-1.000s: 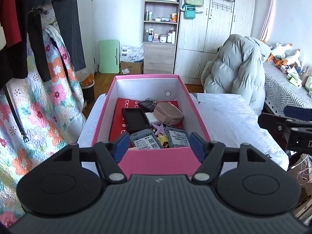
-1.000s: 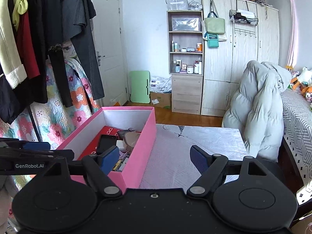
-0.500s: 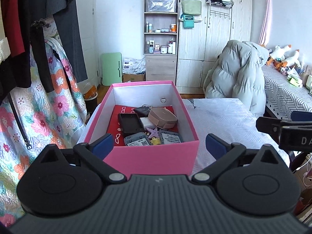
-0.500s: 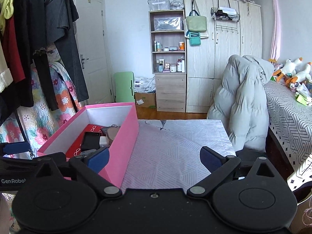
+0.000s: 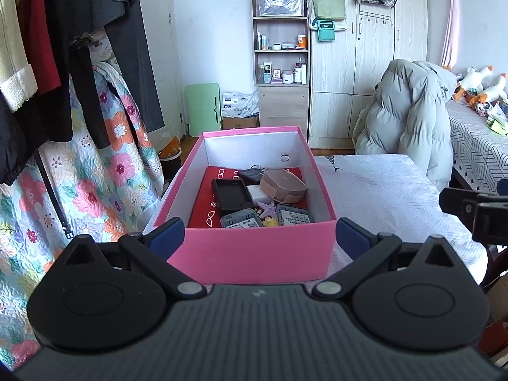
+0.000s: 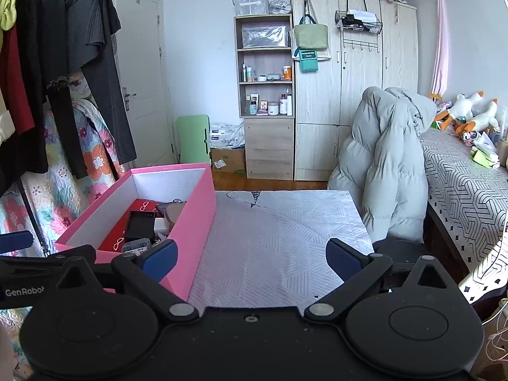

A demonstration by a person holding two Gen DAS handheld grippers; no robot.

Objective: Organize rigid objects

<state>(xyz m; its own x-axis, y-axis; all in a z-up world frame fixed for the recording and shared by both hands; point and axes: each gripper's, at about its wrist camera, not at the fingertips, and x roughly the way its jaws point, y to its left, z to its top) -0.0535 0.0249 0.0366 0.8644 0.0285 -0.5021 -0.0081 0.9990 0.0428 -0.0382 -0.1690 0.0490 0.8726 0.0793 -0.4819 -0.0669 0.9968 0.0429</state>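
A pink box (image 5: pixel 254 254) stands on the left part of a table covered with white cloth (image 6: pixel 279 228). Inside the box lie a black phone case (image 5: pixel 231 195), a tan case (image 5: pixel 282 185), two grey devices (image 5: pixel 243 220), a purple star (image 5: pixel 266 206) and a white block on red lining. My left gripper (image 5: pixel 258 236) is open wide just before the box's near wall, its pads apart from the wall, holding nothing. My right gripper (image 6: pixel 252 257) stands open over the bare cloth beside the box (image 6: pixel 193 222), also with nothing in it.
A grey puffy jacket (image 6: pixel 387 158) hangs over a chair at the table's far right. A bed (image 6: pixel 470 184) with plush toys lies to the right. Hanging clothes (image 5: pixel 63 63) and a floral quilt (image 5: pixel 95 190) crowd the left. Shelf and wardrobe stand behind.
Both grippers have opened wider and drawn back a little from the box. The left fingers no longer reach over its near wall. The box's contents have not moved.
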